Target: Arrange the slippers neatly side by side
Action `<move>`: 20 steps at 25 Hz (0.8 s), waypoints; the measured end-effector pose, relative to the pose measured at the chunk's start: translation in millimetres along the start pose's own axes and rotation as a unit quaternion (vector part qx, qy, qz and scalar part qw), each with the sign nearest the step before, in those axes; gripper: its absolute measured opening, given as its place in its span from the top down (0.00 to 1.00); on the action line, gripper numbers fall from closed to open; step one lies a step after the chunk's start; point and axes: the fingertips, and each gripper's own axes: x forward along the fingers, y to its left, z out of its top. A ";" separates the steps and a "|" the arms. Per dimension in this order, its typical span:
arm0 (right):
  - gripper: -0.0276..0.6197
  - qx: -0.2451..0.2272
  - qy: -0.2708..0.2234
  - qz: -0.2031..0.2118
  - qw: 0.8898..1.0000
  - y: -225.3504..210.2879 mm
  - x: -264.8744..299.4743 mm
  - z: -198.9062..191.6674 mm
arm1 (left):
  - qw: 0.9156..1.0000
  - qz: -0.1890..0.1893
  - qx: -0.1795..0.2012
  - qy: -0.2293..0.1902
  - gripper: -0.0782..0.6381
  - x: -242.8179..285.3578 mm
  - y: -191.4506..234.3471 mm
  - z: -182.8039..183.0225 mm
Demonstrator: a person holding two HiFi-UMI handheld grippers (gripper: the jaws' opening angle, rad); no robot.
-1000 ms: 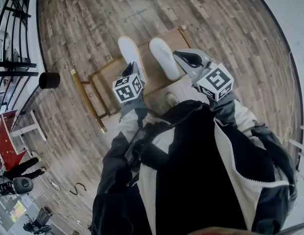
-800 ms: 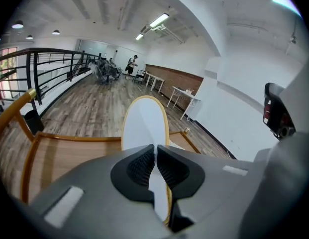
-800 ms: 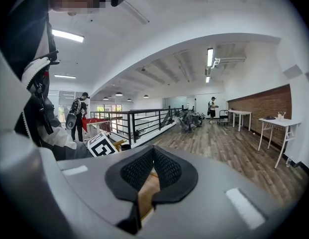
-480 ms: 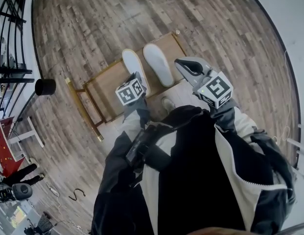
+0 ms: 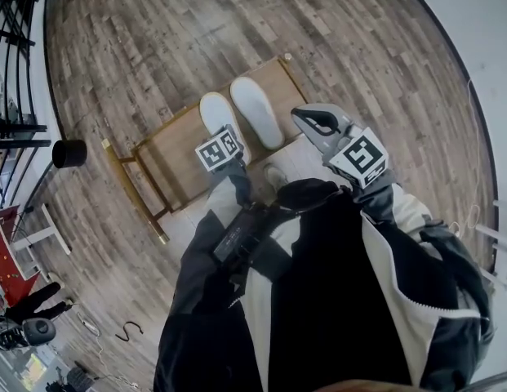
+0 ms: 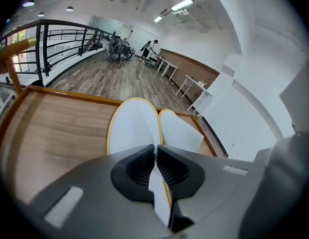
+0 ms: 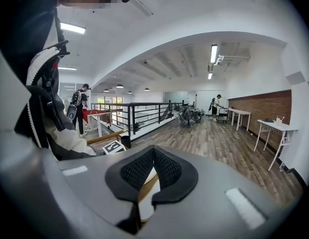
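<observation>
Two white slippers with yellow-edged soles lie side by side on a low wooden table (image 5: 173,155), toes pointing away from me. My left gripper (image 5: 229,134) is shut on the heel edge of the left slipper (image 5: 214,114). In the left gripper view a thin white strip of that slipper (image 6: 133,126) sits between the pads, and the right slipper (image 6: 180,133) lies close beside it. That right slipper (image 5: 255,109) lies free. My right gripper (image 5: 300,116) hovers just right of it, shut with nothing held; its tips (image 7: 153,151) meet.
A black bin (image 5: 69,153) stands on the plank floor left of the table, beside a dark railing (image 5: 12,72). A white wall runs along the right. My shoe (image 5: 276,174) is at the table's near edge. White desks (image 6: 194,86) and people stand far off.
My left gripper has come down toward the table with the left slipper's heel in it. The two slippers now lie closer together. The right gripper has barely shifted.
</observation>
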 end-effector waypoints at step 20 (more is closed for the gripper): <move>0.95 -0.014 0.017 0.009 1.000 2.4 -10.6 -12.1 | 1.000 -0.013 0.007 0.015 0.68 23.6 -13.9 -4.9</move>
